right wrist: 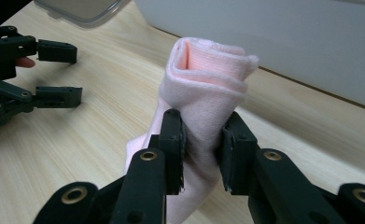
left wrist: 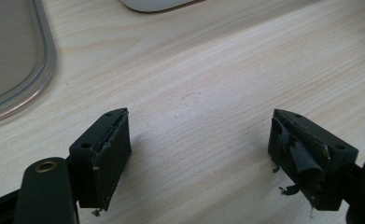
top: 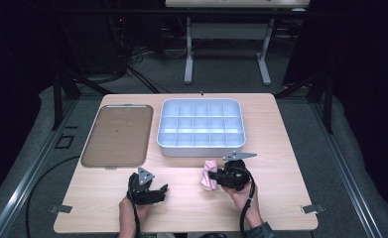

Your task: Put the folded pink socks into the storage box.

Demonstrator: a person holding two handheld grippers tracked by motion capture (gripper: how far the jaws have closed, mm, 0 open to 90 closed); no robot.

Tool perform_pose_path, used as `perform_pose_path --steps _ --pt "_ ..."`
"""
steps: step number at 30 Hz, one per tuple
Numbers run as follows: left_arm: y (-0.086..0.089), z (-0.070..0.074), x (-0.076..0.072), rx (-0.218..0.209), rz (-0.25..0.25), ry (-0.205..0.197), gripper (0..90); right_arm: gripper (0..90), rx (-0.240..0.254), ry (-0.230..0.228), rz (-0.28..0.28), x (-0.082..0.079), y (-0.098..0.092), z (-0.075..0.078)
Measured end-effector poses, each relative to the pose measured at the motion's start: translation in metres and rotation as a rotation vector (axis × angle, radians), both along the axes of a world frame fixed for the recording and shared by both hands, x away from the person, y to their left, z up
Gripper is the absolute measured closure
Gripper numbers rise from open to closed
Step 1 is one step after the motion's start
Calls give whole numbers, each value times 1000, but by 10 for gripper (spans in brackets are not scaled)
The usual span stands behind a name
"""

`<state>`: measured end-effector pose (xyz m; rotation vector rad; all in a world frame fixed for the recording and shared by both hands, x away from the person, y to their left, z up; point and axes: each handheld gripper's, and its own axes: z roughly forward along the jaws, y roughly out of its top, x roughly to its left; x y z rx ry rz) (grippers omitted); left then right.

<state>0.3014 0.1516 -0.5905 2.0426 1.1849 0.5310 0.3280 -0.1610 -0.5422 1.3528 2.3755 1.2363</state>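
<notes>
In the high view, the person's hands are coming in over the near edge of the table [top: 281, 198]; the left gripper [top: 158, 191] is sitting near that edge, left of the middle, its jaws standing apart with nothing between them; the right gripper [top: 216, 177] is pointing left just beside it, clamping a pink cloth [top: 210, 174]; the cloth is hanging just in front of the near wall of the white tray [top: 200, 148], over the middle of the table; the tray, divided into compartments, is lying toward the far edge; a clear lid [top: 118, 135] is lying flat to its left, near the far left corner.

In the left gripper view, the two black jaws are rising wide apart over bare wood; worn tape is peeling from their pads; the lid's rounded corner [left wrist: 40, 70] is showing at the upper left, and the tray's edge [left wrist: 152, 3] at the top.

In the right gripper view, the jaws are pressing on the cloth [right wrist: 208, 88] at its waist; its folded end is standing up above them; the tray wall [right wrist: 287, 42] is running behind it; the left gripper [right wrist: 59, 74] is lying open at the left.
</notes>
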Motion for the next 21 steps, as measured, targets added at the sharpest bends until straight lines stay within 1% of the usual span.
perform_pose_path --steps 7,8,11,14,15,18,21 --pt "0 0 0 3 -3 1 201 732 -14 -9 -32 3 -14 4" --pt "0 0 0 3 -3 1 202 732 -10 -12 -44 3 -15 4" --pt "0 0 0 2 -3 1 201 732 -25 -14 -51 4 -20 7" --pt "0 0 0 2 -2 1 202 732 -27 -17 -64 5 -25 9" --pt "0 0 0 3 -3 1 201 731 -36 -19 -72 6 -27 10" --pt "0 0 0 1 -1 1 202 731 -51 -21 -77 7 -32 11" --pt "0 0 0 1 1 1 202 730 -56 -23 -92 8 -39 11"
